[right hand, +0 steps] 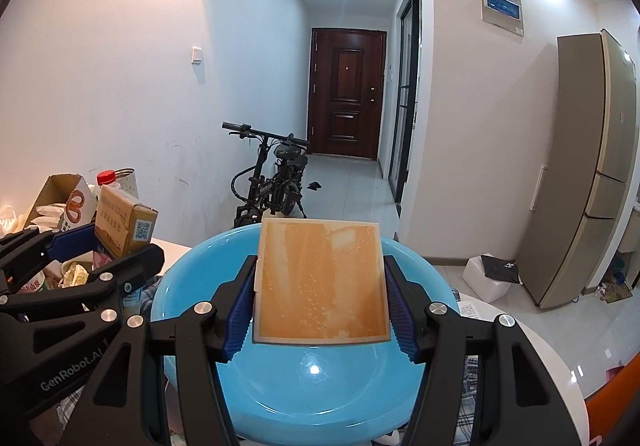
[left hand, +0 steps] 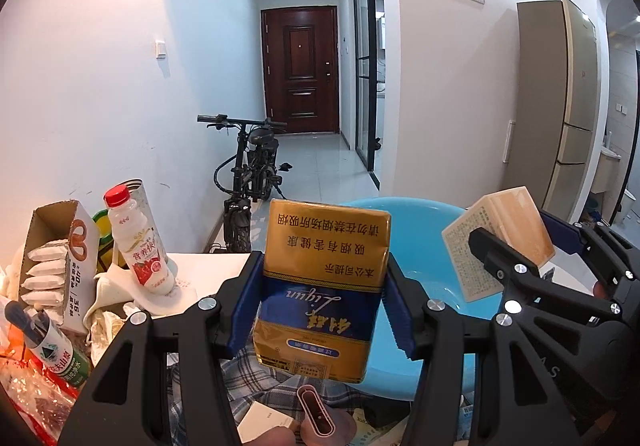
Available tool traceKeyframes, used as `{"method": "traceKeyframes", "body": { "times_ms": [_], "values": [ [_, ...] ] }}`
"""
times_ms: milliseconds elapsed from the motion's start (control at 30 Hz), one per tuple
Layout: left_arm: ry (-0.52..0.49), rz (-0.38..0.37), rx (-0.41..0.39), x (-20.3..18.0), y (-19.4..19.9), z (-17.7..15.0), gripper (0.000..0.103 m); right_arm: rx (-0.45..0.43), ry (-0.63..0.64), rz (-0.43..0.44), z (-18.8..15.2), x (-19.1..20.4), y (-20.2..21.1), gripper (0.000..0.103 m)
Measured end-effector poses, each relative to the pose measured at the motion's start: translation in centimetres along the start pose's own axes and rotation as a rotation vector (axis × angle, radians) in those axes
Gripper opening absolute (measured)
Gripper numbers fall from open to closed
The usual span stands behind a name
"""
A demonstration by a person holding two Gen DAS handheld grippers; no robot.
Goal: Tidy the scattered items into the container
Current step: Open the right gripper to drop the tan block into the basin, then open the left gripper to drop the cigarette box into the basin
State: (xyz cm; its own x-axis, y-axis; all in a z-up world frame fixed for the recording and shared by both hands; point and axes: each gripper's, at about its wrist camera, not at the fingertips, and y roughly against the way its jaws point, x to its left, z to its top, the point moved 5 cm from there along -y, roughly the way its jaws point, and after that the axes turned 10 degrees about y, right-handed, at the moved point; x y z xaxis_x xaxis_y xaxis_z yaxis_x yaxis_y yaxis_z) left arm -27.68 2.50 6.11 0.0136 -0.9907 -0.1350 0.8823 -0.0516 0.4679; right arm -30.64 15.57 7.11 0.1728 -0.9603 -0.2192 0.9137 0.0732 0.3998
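We lose the blue basin's [left hand: 420,230] near rim behind the gold pack [left hand: 320,286]. The orange box [right hand: 320,282] hides its far wall. Small print on the box's side [left hand: 468,258] unreadable.

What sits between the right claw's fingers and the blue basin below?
The orange box, clamped by the right claw, hangs over the blue basin; nothing else lies between box and basin floor, as the right wrist view shows.

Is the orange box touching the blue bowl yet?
Apart. The left wrist view shows the orange box held up in the right gripper, with open air and floor between it and the blue bowl below.
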Motion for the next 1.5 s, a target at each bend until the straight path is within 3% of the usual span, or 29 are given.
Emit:
{"method": "traceKeyframes", "body": {
  "times_ms": [800, 967, 1100, 1300, 1500],
  "values": [
    [-0.022, -0.021, 0.025, -1.2, -0.4, -0.7, 0.055, 0.031, -0.02, -0.007, -0.7, -0.6, -0.4, 0.063],
    [-0.011, -0.024, 0.026, -0.7, -0.5, -0.6, 0.055, 0.035, -0.036, -0.066, -0.7, -1.5, -0.2, 0.086],
    [-0.012, -0.026, 0.026, -0.7, -0.5, -0.6, 0.055, 0.027, -0.046, -0.059, -0.6, -2.1, 0.1, 0.088],
    [-0.02, -0.042, 0.019, -1.2, -0.5, -0.8, 0.055, 0.011, -0.035, -0.127, -0.4, -2.9, 0.8, 0.095],
    [-0.039, -0.098, 0.025, -2.6, -1.0, -1.6, 0.055, -0.119, -0.121, -0.223, 0.8, -4.7, 4.2, 0.103]
  ]
}}
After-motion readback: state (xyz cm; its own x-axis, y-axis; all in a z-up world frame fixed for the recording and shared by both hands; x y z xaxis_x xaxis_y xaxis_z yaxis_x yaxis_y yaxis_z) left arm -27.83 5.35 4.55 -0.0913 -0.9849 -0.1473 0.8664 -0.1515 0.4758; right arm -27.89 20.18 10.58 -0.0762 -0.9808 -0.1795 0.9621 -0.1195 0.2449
